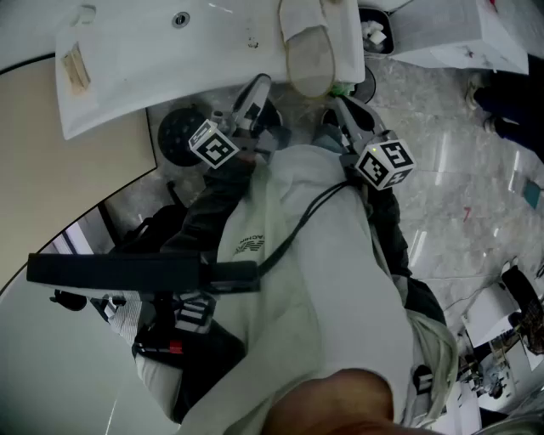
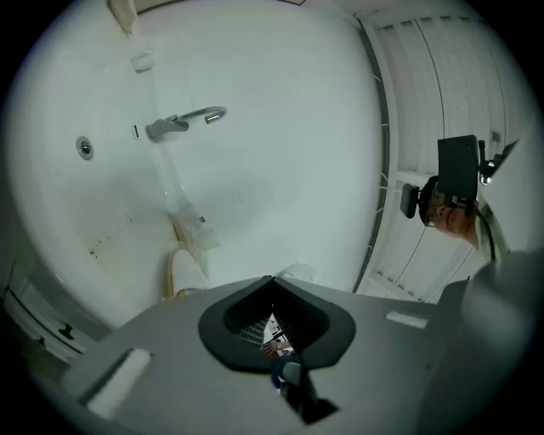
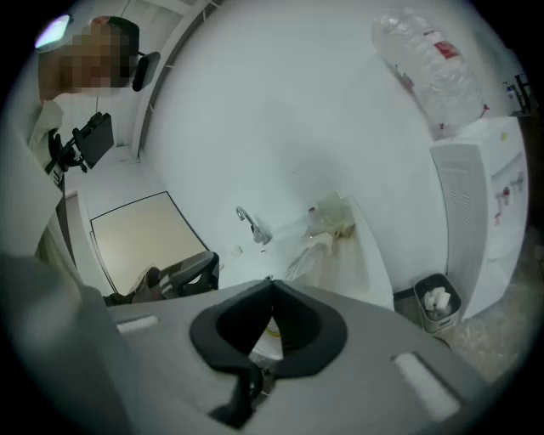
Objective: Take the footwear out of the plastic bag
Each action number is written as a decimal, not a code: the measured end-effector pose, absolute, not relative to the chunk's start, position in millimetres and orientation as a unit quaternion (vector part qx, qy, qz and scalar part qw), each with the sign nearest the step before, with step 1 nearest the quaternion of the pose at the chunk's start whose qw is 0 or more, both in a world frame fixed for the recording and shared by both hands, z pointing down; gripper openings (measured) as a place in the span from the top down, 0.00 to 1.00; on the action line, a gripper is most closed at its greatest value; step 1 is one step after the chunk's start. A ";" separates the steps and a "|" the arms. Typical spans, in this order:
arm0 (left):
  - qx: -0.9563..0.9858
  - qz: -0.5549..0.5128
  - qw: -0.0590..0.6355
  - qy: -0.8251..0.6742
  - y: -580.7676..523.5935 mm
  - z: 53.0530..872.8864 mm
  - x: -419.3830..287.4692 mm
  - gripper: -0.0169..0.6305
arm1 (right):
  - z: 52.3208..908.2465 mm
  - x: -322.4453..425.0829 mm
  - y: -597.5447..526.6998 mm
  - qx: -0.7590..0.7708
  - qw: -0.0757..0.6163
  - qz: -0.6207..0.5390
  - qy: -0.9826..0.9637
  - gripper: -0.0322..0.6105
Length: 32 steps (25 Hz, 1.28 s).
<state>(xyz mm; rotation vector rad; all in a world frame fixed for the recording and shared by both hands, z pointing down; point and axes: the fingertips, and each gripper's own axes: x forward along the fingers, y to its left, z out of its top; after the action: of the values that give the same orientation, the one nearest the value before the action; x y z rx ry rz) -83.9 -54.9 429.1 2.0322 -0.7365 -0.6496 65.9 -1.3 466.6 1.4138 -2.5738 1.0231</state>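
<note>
A cream piece of footwear (image 1: pixel 308 55) lies inside a clear plastic bag (image 1: pixel 333 21) at the near edge of the white table (image 1: pixel 170 68). Both grippers are held close to my chest and point at that edge. My left gripper (image 1: pixel 257 85) is shut and empty, just left of the bag. My right gripper (image 1: pixel 337 104) is also shut and empty, just below it. The left gripper view shows the footwear (image 2: pixel 183 273) and the bag (image 2: pixel 191 234) beyond the closed jaws of the left gripper (image 2: pixel 272 280). Beyond the right gripper (image 3: pixel 270 280), the bag (image 3: pixel 316 246) lies on the table.
A metal tap (image 2: pixel 183 123) stands on the white table. A white water dispenser (image 3: pixel 484 221) with a bottle (image 3: pixel 425 68) and a small bin (image 3: pixel 436 299) stand at the right. A black chair (image 3: pixel 183 276) sits below the table edge. A person (image 2: pixel 459 204) stands nearby.
</note>
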 end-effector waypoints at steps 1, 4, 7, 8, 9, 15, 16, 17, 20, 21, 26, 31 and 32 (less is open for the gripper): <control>0.814 -0.261 0.427 -0.295 -55.5 429.1 -84.4 0.98 | 467.2 66.6 -2.6 0.457 0.015 0.329 -0.826 0.95; 0.814 -0.261 0.427 -0.295 -56.7 429.6 -85.6 0.98 | 469.2 67.6 -5.4 0.460 0.015 0.332 -0.824 0.95; 0.814 -0.260 0.427 -0.297 -56.1 430.2 -86.5 0.98 | 470.6 65.9 -6.1 0.458 0.017 0.334 -0.824 0.95; 0.814 -0.260 0.426 -0.298 -56.0 430.2 -86.7 0.98 | 470.9 65.4 -6.5 0.457 0.017 0.335 -0.824 0.95; 0.814 -0.259 0.425 -0.298 -55.8 430.4 -86.7 0.98 | 471.4 65.0 -7.0 0.457 0.017 0.335 -0.824 0.95; 0.826 -0.232 0.414 -0.305 -50.7 435.7 -84.8 0.98 | 478.1 67.8 -8.8 0.462 0.015 0.351 -0.815 0.95; 0.829 -0.224 0.410 -0.307 -49.4 436.4 -84.5 0.98 | 479.4 68.9 -9.1 0.463 0.014 0.355 -0.812 0.95; 0.833 -0.215 0.406 -0.309 -48.3 437.6 -84.3 0.98 | 481.1 69.9 -9.4 0.465 0.013 0.361 -0.808 0.95; 0.840 -0.186 0.395 -0.321 -46.6 444.5 -83.8 0.98 | 491.8 71.2 -11.7 0.460 -0.002 0.396 -0.795 0.95; 0.841 -0.181 0.395 -0.324 -46.4 447.2 -83.7 0.97 | 496.0 70.9 -13.3 0.457 -0.010 0.410 -0.789 0.95; 0.835 -0.175 0.405 -0.330 -44.8 455.8 -84.8 0.97 | 508.8 62.7 -19.7 0.436 -0.033 0.451 -0.778 0.88; 0.828 -0.177 0.408 -0.341 -43.9 460.7 -90.4 0.97 | 519.4 54.4 -17.7 0.425 -0.034 0.480 -0.767 0.78; 0.827 -0.178 0.408 -0.343 -44.1 461.3 -91.6 0.97 | 521.7 55.0 -18.0 0.427 -0.032 0.483 -0.763 0.78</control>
<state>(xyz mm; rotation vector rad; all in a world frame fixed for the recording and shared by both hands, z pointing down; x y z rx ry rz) -91.6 -44.1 461.3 2.0831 -0.8654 -0.4492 55.0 -18.0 521.7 1.3708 -2.4475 1.5501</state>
